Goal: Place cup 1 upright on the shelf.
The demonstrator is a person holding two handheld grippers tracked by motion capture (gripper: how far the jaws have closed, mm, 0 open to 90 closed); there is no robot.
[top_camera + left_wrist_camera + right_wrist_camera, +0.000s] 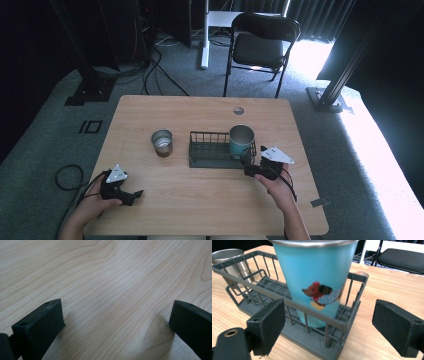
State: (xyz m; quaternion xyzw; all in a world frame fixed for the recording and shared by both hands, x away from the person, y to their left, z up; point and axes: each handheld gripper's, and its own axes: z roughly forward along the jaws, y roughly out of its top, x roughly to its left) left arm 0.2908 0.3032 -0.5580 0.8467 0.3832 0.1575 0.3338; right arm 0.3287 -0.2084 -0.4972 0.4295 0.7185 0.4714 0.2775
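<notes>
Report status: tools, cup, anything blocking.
Left tool open, resting on table. Right tool open, facing teal cup standing in wire basket. Basket rail between tool and cup.

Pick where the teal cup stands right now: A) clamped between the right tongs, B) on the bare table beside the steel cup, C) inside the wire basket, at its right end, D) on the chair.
C: the teal cup stands upright inside the wire basket, with the open right tongs just short of it.
</notes>
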